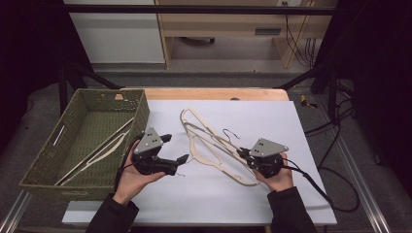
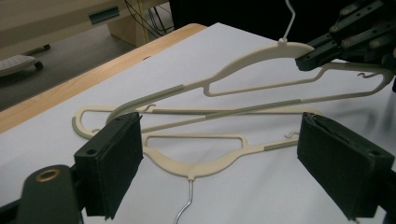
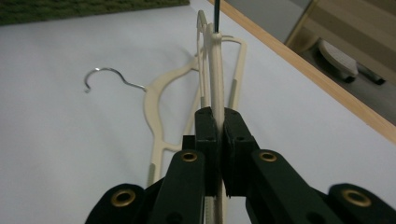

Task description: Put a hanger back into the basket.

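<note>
Several cream plastic hangers (image 1: 206, 141) lie overlapped on the white sheet (image 1: 272, 116) at mid table. My right gripper (image 1: 244, 154) is shut on the rim of one hanger (image 3: 217, 70), gripped edge-on between the pads and lifted at that end. In the left gripper view this raised hanger (image 2: 261, 56) slants up to the right gripper (image 2: 327, 44). My left gripper (image 1: 176, 148) stands open just left of the pile, its pads (image 2: 112, 158) wide apart. A flat hanger with a metal hook (image 2: 201, 165) lies on the sheet beyond them, untouched.
A green woven basket (image 1: 48, 160) stands at the left with cream hangers (image 1: 97, 150) lying in it. The wooden table edge (image 1: 214, 93) runs along the back. Cables (image 1: 335, 194) trail off the right side, and black frame bars (image 1: 311, 73) flank the table.
</note>
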A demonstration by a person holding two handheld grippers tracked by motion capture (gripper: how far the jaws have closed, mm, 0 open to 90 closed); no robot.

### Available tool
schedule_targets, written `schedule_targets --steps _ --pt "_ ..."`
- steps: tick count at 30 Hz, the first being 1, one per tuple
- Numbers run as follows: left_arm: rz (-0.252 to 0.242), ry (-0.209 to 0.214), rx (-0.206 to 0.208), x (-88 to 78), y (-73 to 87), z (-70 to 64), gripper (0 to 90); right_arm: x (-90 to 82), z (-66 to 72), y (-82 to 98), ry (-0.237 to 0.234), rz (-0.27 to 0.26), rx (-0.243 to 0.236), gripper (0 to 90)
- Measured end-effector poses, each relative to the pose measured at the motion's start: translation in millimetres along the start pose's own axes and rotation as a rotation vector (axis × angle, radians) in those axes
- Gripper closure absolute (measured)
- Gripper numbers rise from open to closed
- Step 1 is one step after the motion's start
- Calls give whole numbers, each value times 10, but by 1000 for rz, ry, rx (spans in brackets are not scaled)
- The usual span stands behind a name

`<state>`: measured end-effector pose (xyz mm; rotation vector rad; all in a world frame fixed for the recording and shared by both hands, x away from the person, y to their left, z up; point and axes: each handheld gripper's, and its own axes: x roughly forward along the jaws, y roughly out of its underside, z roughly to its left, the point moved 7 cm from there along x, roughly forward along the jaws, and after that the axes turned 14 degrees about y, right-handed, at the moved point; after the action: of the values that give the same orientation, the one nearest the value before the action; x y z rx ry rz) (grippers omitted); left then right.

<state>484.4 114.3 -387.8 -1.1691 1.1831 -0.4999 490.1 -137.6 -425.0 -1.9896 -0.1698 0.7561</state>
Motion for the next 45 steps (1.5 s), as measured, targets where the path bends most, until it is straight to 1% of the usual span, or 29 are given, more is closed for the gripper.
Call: schedule_targets --steps 1,3,5,6,8,10,13,16,19,21,23,25,26,28,29,32,33,34,37,38,39,40,41,42,43,44,45 --pt "4 5 5 17 4 -11 140 -16 12 -14 -15 -5 5 870" --pt "19 15 16 52 16 -33 137 -47 82 -53 -65 -19 11 870" --pt "35 20 24 100 34 -53 133 -57 171 -88 -115 -33 -1 870" --pt "43 24 28 115 41 -59 134 -60 234 -112 -148 -37 -1 870" --pt "59 35 35 149 57 -75 135 -64 316 -148 -195 -48 -1 870" --pt "71 53 45 190 70 -106 149 -71 388 -181 -232 -56 -3 870" --pt "93 85 74 246 87 -165 193 -86 498 -224 -280 -61 -14 870" --pt "113 104 95 295 114 -210 304 -96 588 -245 -337 -69 -11 870" --pt "146 127 105 335 154 -229 394 -101 639 -253 -358 -63 -27 870" --pt "174 152 97 356 186 -244 457 -106 667 -253 -371 -56 -33 870" --pt "192 169 99 370 205 -253 517 -109 688 -255 -387 -56 -38 870" --pt "213 193 108 383 226 -276 574 -115 704 -256 -401 -54 -38 870" --pt "218 197 113 387 232 -283 619 -120 709 -257 -409 -56 -42 870" --pt "232 206 124 389 241 -298 648 -126 714 -254 -415 -55 -44 870" --pt "250 208 137 384 250 -302 659 -128 713 -250 -418 -51 -46 869" --pt "260 208 154 390 256 -325 684 -129 709 -241 -426 -42 -50 864" --pt "270 206 156 385 256 -332 694 -128 707 -241 -423 -42 -51 859" --pt "285 209 164 376 260 -333 710 -123 697 -239 -411 -41 -51 847" --pt "276 228 158 376 248 -383 762 -110 659 -245 -369 -43 -42 801" --pt "279 234 160 373 243 -392 780 -102 636 -252 -346 -51 -38 781" --pt "282 244 157 370 236 -408 789 -101 623 -253 -336 -54 -38 767" --pt "273 249 146 375 230 -426 798 -99 606 -257 -326 -56 -26 744" --pt "278 254 156 371 227 -434 807 -98 594 -260 -320 -61 -19 723" --pt "272 259 149 377 224 -449 820 -94 576 -264 -309 -70 -8 694" --pt "265 274 136 393 223 -479 830 -90 564 -267 -298 -76 -1 670" --pt "267 280 138 397 221 -487 848 -83 537 -275 -278 -89 11 632" --pt "264 282 131 403 217 -499 854 -82 525 -276 -267 -90 18 607"
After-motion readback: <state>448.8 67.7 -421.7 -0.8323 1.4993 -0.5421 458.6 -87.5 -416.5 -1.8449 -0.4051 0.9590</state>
